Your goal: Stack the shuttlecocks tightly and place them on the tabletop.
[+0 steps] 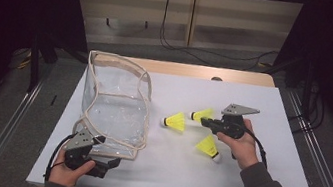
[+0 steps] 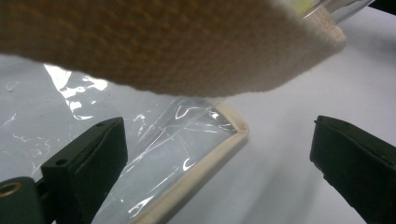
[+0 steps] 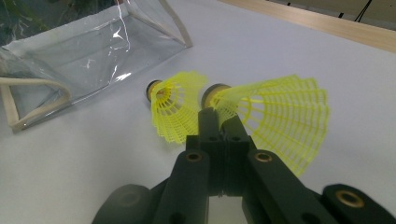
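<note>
Right hand-held gripper (image 3: 219, 122) is clenched on the skirt of a yellow shuttlecock (image 3: 275, 116), just right of the clear bag (image 1: 114, 105). Left hand-held gripper (image 2: 219, 154) is held wide open at the bag's near corner.

Overhead light washes the white table (image 1: 261, 118) bright while the room's edges sink into black, glare streaks the clear bag (image 2: 154, 154), and the near strap (image 2: 163, 42) blurs across the upper frame.

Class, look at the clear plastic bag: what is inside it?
The clear plastic bag looks empty; the white table shows through its walls. All three yellow shuttlecocks lie outside it. Glare and creases in the plastic could hide something small or flat.
</note>
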A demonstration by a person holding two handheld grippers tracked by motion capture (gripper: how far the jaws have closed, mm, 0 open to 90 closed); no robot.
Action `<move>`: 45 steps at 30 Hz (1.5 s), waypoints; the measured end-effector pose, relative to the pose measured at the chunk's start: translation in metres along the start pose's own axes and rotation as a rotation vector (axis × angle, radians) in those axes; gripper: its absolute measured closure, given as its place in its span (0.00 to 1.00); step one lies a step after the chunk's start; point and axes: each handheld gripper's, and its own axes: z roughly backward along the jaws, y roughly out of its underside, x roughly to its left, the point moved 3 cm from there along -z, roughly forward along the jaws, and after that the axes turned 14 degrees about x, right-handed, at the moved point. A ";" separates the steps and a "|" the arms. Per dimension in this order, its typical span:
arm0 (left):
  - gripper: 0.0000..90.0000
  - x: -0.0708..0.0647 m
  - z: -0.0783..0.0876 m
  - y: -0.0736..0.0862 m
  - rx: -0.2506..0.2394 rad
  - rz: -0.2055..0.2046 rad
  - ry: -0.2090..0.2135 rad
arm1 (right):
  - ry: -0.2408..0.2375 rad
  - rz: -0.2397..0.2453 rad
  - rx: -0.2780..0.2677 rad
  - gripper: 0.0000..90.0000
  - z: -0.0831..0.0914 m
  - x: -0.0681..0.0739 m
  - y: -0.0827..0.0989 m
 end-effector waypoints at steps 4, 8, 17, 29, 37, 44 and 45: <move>0.04 0.000 0.000 0.000 0.001 0.000 0.000 | -0.002 0.002 0.004 1.00 0.000 0.001 0.000; 0.04 0.000 0.000 0.000 0.000 -0.001 0.000 | 0.000 0.005 0.003 1.00 -0.001 0.001 0.000; 0.04 0.000 0.000 0.000 0.000 -0.001 0.001 | -0.006 0.014 0.010 1.00 -0.004 0.003 -0.001; 0.04 0.000 0.000 0.000 0.000 0.003 0.002 | -0.013 0.017 0.017 1.00 -0.007 0.005 -0.003; 0.04 0.001 0.000 0.000 -0.002 0.002 0.004 | -0.016 0.024 0.022 1.00 -0.009 0.007 -0.005; 0.04 0.000 0.000 0.000 -0.002 0.004 0.004 | -0.022 0.029 0.023 1.00 -0.011 0.009 -0.006; 0.04 0.000 0.000 0.000 -0.002 0.004 0.004 | -0.021 0.030 0.024 1.00 -0.011 0.010 -0.006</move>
